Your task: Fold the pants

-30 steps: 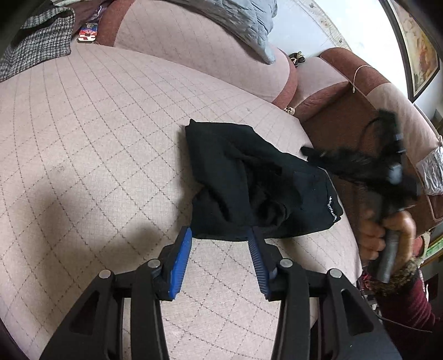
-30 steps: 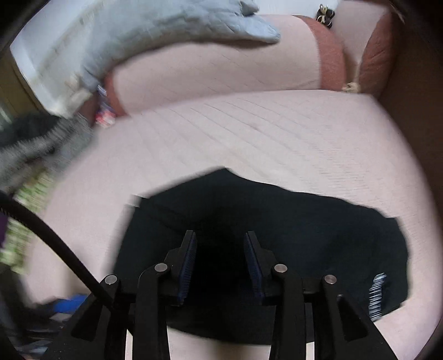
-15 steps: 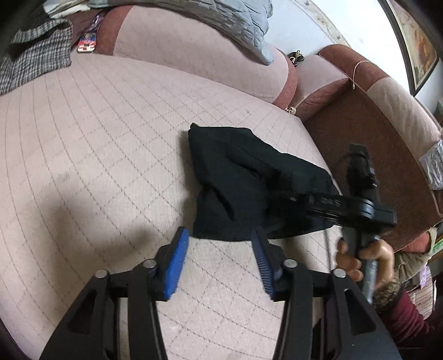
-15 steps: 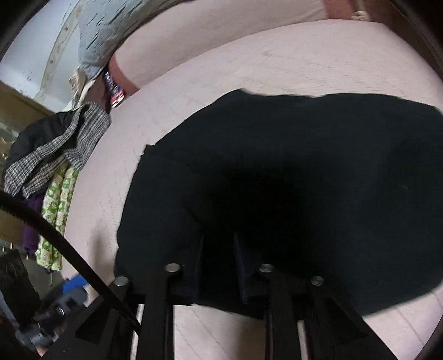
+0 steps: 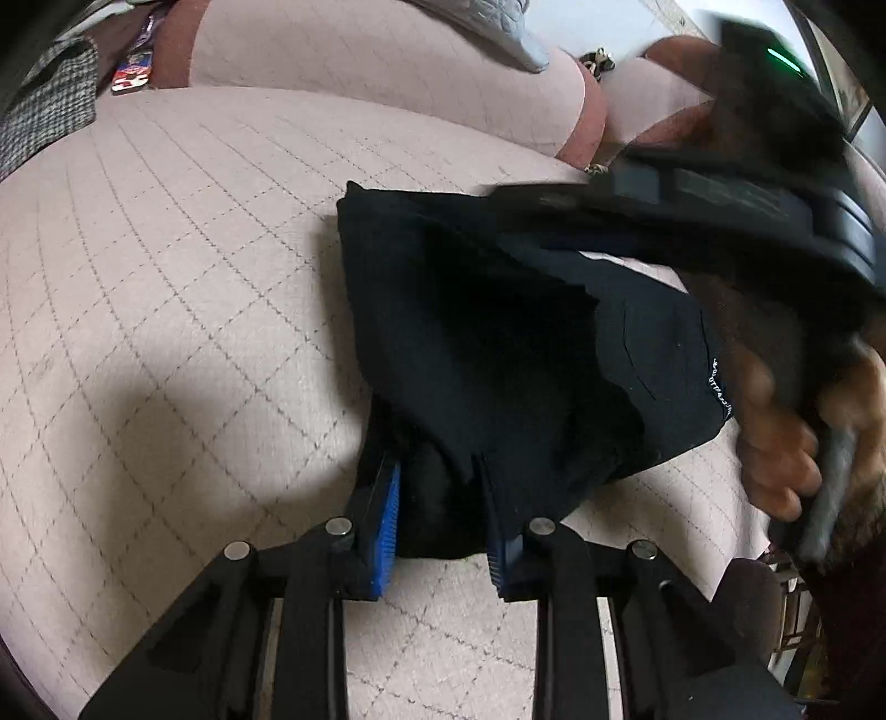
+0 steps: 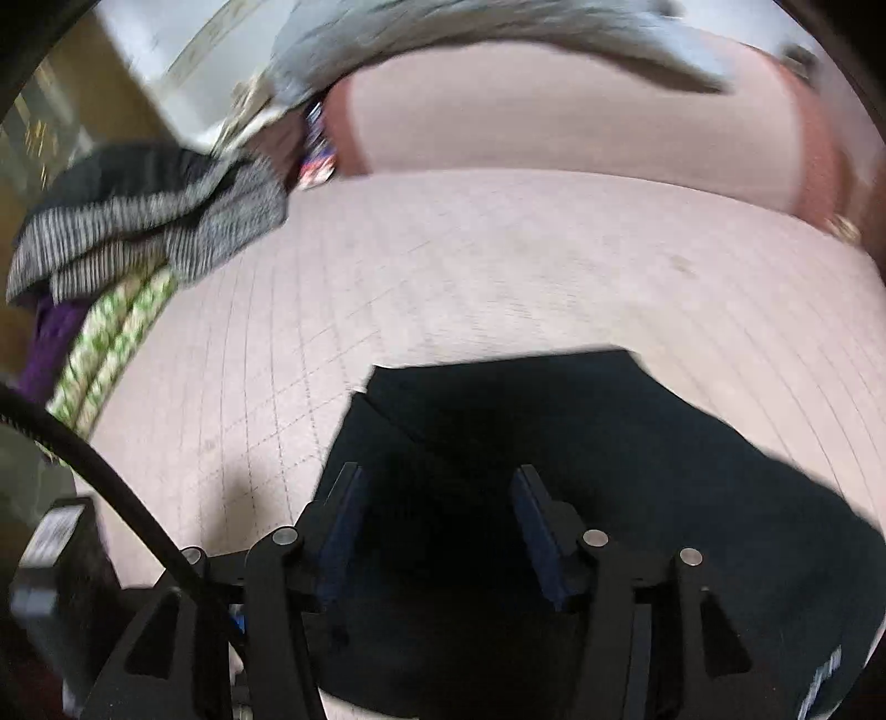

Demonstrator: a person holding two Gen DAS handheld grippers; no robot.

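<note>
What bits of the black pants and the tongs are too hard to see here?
- Left wrist view: the far right of the black pants hides behind the blurred right tongs and the hand.
- Left wrist view: the left tongs are closing with cloth between them; whether the pads already pinch it is unclear.
- Right wrist view: motion blur; the pants' lower edge is cut off by the frame.

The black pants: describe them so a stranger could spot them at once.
Start at the wide pink quilted sofa seat with its diamond stitching. Near its front edge lies a dark bundle, the black pants, partly folded, with white lettering along one hem. Unlike the checked grey garment and the grey quilted cushion farther back, they are plain black.
</note>
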